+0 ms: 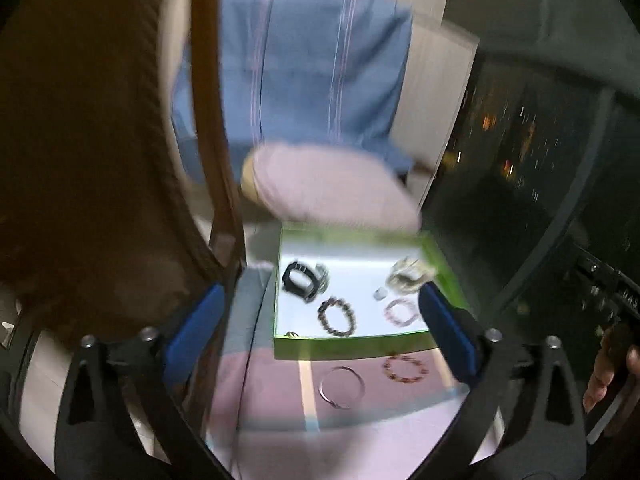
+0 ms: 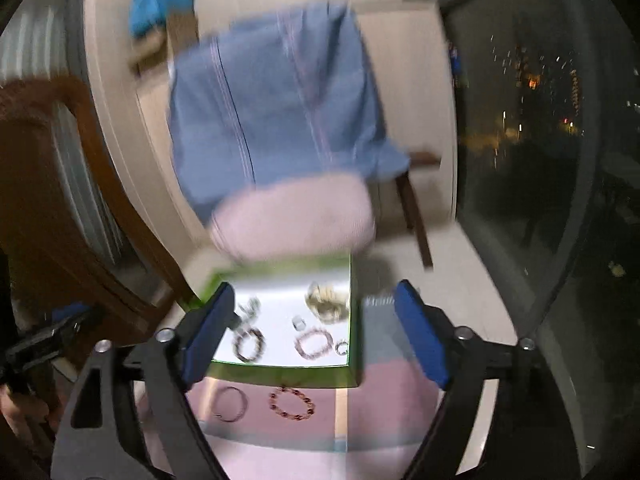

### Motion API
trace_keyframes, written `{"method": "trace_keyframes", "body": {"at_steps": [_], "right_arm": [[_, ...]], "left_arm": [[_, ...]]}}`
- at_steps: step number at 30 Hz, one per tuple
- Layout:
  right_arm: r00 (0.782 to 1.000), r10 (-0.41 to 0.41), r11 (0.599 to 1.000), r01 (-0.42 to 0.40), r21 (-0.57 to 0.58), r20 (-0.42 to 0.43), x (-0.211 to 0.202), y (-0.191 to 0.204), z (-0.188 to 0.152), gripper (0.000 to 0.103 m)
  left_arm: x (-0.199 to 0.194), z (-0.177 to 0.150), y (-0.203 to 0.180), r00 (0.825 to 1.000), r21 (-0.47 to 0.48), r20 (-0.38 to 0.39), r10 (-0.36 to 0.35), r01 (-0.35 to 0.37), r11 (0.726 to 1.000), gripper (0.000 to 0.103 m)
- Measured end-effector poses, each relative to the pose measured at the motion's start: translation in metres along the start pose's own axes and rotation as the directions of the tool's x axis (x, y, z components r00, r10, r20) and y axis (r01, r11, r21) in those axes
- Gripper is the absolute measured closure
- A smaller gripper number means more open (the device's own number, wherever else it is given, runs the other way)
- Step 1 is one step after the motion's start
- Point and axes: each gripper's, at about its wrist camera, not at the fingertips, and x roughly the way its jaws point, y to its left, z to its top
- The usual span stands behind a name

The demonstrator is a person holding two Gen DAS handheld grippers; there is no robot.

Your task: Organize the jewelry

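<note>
Dark night window [image 2: 540, 128] right; pale tiled floor [image 2: 452, 272]; wooden chair [image 2: 48, 184] left.

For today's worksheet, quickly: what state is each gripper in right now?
Left gripper: open, holding nothing.
Right gripper: open, holding nothing.

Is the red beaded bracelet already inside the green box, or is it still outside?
Outside. The red beaded bracelet lies on the pink cloth in front of the green box, beside a thin metal bangle.
</note>
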Motion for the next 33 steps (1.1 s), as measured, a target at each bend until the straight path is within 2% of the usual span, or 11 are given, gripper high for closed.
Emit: {"method": "trace_keyframes", "body": {"at_steps": [3,7,10,12,15,22,33], "right_arm": [[0.998,0.002,1.0,-0.002,0.003,0.057,-0.06,0.007,-0.016,0.006],[1.0,-0.009,0.999,0.01,-0.031,0.03,-0.101,0.026,-0.066,0.006],[1.0,-0.005,0.999,0.004,-0.043,-0.022,-0.116,0.036,-0.106,0.006],[0.998,0.017,0.999,-0.019,-0.032,-0.066,-0.119,0.042,-0.127,0.006],[0.992,0.021,0.999,-0.025,-0.031,-0.121,-0.125,0.048,-0.149,0.006],[0.995,0.003,0.999,-0.006,-0.038,-0.098,-0.148,0.049,-0.149,0.006],[0.996,0.012,0.999,-0.016,-0.047,-0.087,-0.16,0.053,-0.15,0.006]], "left_arm": [[-0.054,-0.023,-0.011,0.999,0.011,0.027,-0.032,0.031,0.999,0.004],[-0.096,-0.072,-0.03,0.999,0.037,0.033,0.002,-0.003,0.999,0.004],[-0.103,-0.108,-0.039,1.0,0.027,0.005,-0.009,0.009,1.0,0.004],[-0.098,-0.129,-0.047,0.998,0.039,-0.059,0.0,0.002,0.999,0.004],[-0.101,-0.147,-0.052,0.994,0.022,-0.105,-0.029,0.032,0.999,0.004],[-0.119,-0.15,-0.062,0.994,0.029,-0.105,-0.034,0.038,0.999,0.004],[-0.128,-0.153,-0.072,0.994,0.058,-0.101,-0.038,0.044,0.997,0.004]]}}
